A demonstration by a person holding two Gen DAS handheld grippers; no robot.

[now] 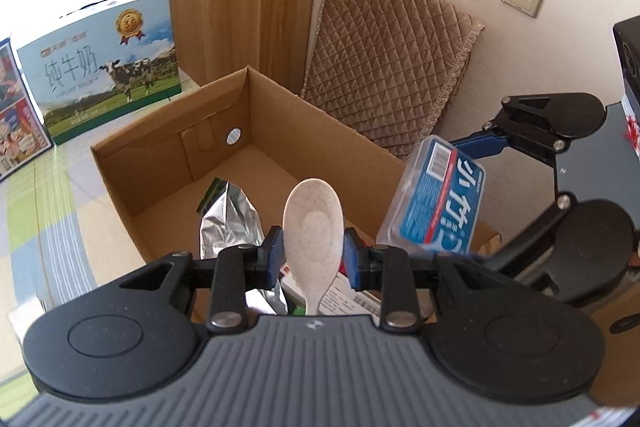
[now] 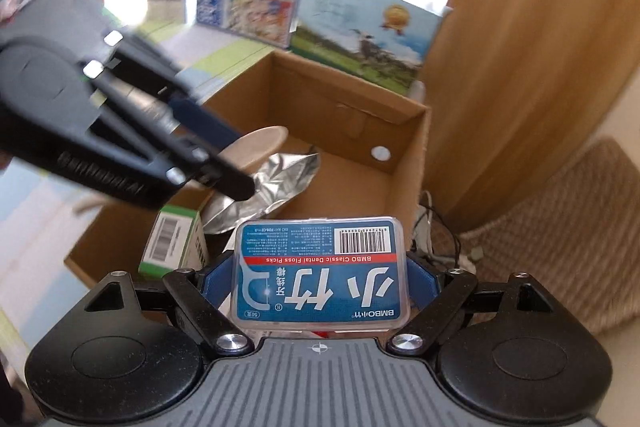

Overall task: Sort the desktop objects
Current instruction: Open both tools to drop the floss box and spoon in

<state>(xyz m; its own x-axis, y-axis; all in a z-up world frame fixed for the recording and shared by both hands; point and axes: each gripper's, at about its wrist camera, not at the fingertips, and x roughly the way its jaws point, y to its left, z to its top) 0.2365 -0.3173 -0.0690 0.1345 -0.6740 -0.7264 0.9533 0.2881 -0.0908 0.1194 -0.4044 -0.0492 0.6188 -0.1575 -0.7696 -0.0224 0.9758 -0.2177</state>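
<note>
Two items in transit over the cardboard box (image 1: pixel 168 163): left gripper (image 1: pixel 313 253) clamped on a speckled spoon (image 1: pixel 313 227); right gripper (image 2: pixel 320 283) spread wide, gripping a floss-pick case (image 2: pixel 320 271). Step: depositing. Next, probably, lower and release among the foil pouch (image 1: pixel 230 223) below.

The clear floss pick case (image 2: pixel 322 273) at six o'clock in the right wrist view carries a blue label reading "BMBO Classic Dental Floss Picks" on its red band, large white characters "小竹", "BMBO小竹" at one corner, "50" at another and a barcode (its digits too small to read). The milk carton (image 1: pixel 100 63), at ten o'clock in the left wrist view, shows "纯牛奶" and "PURE MILK"
</note>
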